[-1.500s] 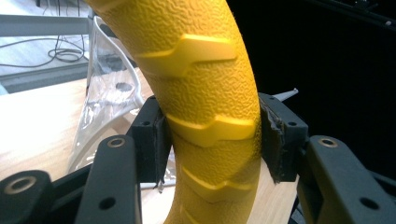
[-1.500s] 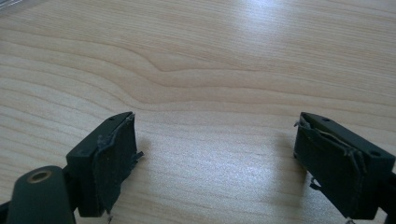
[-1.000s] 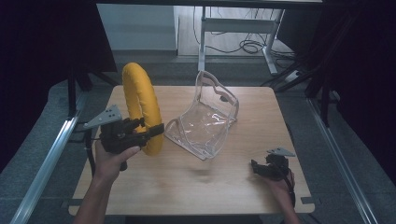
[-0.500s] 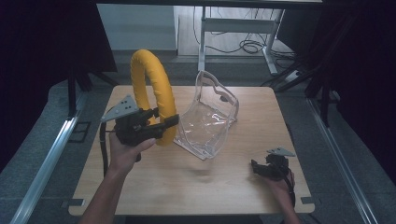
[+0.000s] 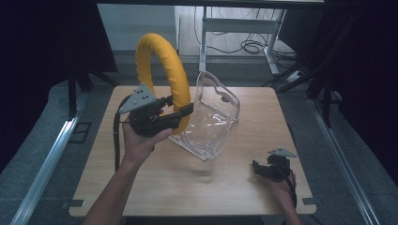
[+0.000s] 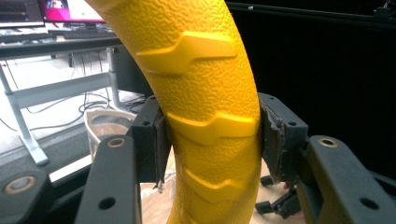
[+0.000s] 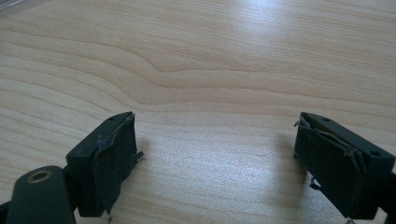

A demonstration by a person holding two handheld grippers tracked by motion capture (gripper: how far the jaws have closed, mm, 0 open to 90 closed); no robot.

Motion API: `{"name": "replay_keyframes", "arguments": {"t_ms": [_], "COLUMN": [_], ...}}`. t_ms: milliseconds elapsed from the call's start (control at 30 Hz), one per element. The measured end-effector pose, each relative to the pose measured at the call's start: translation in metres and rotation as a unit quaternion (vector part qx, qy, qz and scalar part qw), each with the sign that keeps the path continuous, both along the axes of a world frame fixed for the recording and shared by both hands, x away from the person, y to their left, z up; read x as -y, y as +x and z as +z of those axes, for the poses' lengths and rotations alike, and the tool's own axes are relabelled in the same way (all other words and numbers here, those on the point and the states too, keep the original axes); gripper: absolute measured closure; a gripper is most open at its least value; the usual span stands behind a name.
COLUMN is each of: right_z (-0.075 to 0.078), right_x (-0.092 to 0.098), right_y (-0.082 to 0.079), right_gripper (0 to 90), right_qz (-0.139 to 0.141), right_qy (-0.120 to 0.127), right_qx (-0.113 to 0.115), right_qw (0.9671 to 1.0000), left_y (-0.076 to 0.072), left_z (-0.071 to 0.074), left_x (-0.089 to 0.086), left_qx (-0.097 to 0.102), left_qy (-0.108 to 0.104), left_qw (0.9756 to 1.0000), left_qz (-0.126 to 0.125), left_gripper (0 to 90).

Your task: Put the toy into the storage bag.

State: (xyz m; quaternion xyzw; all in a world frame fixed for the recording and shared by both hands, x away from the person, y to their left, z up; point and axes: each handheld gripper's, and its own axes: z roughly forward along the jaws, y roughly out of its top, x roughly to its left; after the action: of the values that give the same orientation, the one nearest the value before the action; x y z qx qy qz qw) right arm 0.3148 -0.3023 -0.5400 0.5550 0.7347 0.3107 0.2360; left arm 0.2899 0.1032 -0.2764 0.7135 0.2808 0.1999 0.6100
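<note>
Yellow and pebbled, the foam ring [image 5: 162, 75] stands upright in my left gripper [image 5: 180, 112], lifted clear above the left half of the bench [image 5: 155, 183] toward its far edge. My left fingers [image 6: 152, 140] are clamped on the lower part of the ring, one pad pressed against each side of its thick tube, whose raised chevron ridges show between them in the left gripper view. My left hand [image 5: 141, 140] wraps the gripper body from below. Just beside the ring, toward the middle of the bench, the clear plastic pouch [image 5: 211, 117] stands open with its mouth tipped toward the far edge; the ring's lower end hangs right against the pouch's left wall, though I cannot tell whether they touch. Well apart from all that, near the near right corner of the bench, my right gripper [image 5: 258, 168] sits low over the wood, its fingers [image 7: 109, 163] spread wide with nothing between them but bare wood grain.
</note>
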Motion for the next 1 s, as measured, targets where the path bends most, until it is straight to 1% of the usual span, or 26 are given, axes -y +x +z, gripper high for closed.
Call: {"name": "replay_keyframes", "arguments": {"t_ms": [167,300,500,633,1000], "right_z": [0.0,0.0,0.0,0.0,0.0], "right_x": [0.0,0.0,0.0,0.0,0.0], "right_y": [0.0,0.0,0.0,0.0,0.0], "right_gripper": [13.0,13.0,13.0,13.0,13.0], "right_qz": [0.0,-0.001,0.0,0.0,0.0], "right_qy": [0.0,0.001,0.0,-0.001,-0.001], "right_qx": [0.001,0.001,0.002,0.001,0.002], "right_qw": [1.0,1.0,1.0,1.0,1.0], "left_y": [0.002,0.004,0.006,0.007,0.003], "left_z": [0.004,0.007,0.01,0.01,0.014], "left_x": [0.016,0.027,0.042,0.05,0.067], "left_qx": [0.005,0.006,0.008,0.009,0.02], "left_qy": [0.003,0.002,0.008,0.007,0.008], "left_qw": [1.0,0.9999,0.9997,0.9995,0.999], "left_qz": [-0.008,-0.013,-0.022,-0.031,-0.039], "left_gripper": [48.8,48.8,48.8,48.8,48.8]}}
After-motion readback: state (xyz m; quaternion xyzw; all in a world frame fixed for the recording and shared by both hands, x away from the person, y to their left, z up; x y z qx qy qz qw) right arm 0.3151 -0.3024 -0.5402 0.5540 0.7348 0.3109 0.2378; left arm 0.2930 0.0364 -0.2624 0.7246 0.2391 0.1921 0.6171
